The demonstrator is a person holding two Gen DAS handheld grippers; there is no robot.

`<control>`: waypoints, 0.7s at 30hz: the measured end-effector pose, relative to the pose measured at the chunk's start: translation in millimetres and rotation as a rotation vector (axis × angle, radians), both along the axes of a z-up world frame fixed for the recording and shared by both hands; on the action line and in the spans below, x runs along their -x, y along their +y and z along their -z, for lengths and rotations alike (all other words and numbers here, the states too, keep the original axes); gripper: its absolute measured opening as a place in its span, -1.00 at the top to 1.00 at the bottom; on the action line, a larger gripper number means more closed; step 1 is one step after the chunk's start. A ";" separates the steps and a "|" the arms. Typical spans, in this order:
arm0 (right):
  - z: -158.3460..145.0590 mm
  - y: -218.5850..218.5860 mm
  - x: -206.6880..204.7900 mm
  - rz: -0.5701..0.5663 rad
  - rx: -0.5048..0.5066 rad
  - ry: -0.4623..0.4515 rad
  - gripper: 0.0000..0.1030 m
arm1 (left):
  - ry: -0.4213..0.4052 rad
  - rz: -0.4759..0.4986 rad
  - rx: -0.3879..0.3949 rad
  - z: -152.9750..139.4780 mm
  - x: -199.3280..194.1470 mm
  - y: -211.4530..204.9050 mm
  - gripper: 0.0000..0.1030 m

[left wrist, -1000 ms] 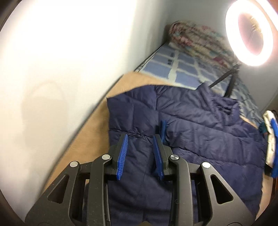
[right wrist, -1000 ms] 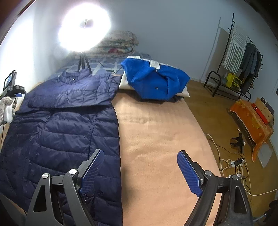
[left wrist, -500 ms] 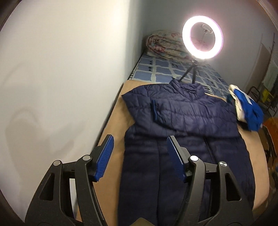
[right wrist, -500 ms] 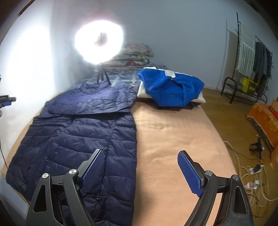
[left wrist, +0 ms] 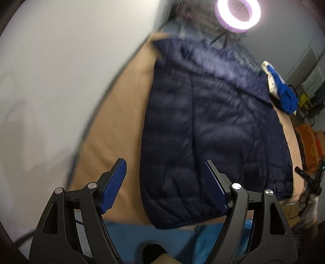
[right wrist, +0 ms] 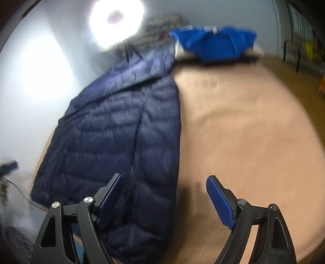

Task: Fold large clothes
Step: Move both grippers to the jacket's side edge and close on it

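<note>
A navy quilted jacket (left wrist: 213, 121) lies flat on the tan bed cover (left wrist: 121, 121), its sleeves folded across the chest and its hem nearest me. My left gripper (left wrist: 163, 164) hovers over the hem's left corner, its jaws opening with nothing between them. In the right wrist view the jacket (right wrist: 121, 132) fills the left half of the bed. My right gripper (right wrist: 164, 178) hangs low over the jacket's right edge near the hem. Its jaws are closing slightly but stand wide, pressing on nothing. Both views are blurred by motion.
A bright blue folded garment (right wrist: 215, 44) rests on a pale pillow at the bed's far right. A ring light (left wrist: 237, 16) on a tripod stands at the head. The white wall (left wrist: 61, 81) runs along the left. Bare tan cover (right wrist: 243, 121) lies right of the jacket.
My left gripper has drawn back from the jacket's upper part to its hem end and its jaws have spread wide. My right gripper has sunk and tipped down toward the jacket's right edge.
</note>
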State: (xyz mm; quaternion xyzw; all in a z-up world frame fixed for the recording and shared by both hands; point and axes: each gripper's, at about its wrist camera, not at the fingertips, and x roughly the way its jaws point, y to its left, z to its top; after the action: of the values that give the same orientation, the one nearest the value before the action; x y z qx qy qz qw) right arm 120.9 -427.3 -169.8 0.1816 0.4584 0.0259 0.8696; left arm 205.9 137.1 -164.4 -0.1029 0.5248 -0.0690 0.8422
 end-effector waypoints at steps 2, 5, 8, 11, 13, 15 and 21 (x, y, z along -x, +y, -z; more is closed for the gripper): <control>9.6 -4.3 6.8 -0.016 -0.024 0.019 -0.64 | 0.064 -0.029 0.037 26.1 -3.4 5.8 -0.53; 15.2 -9.4 15.3 -0.039 -0.056 0.022 -0.64 | 0.129 -0.075 0.111 57.2 -5.0 14.0 -0.53; 22.0 -14.3 16.2 -0.067 -0.138 0.028 -0.64 | 0.182 -0.103 0.168 80.2 -4.0 17.5 -0.53; 31.7 -17.6 15.3 -0.077 -0.205 0.039 -0.64 | 0.186 -0.082 0.157 86.2 -2.0 13.9 -0.53; 36.3 -17.6 13.6 -0.076 -0.244 0.043 -0.65 | 0.178 -0.065 0.143 85.0 -0.3 9.2 -0.53; 39.1 -15.9 8.2 -0.079 -0.283 0.042 -0.65 | 0.173 -0.067 0.153 84.3 -0.3 9.5 -0.53; 45.4 -1.6 -0.8 -0.137 -0.382 0.039 -0.51 | 0.164 -0.028 0.148 83.6 -3.8 1.6 0.21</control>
State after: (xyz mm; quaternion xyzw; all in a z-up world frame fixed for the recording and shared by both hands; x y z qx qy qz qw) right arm 121.7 -428.9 -215.3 0.3121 0.4731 0.1678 0.8066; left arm 209.7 138.7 -248.1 -0.1772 0.5838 -0.0873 0.7875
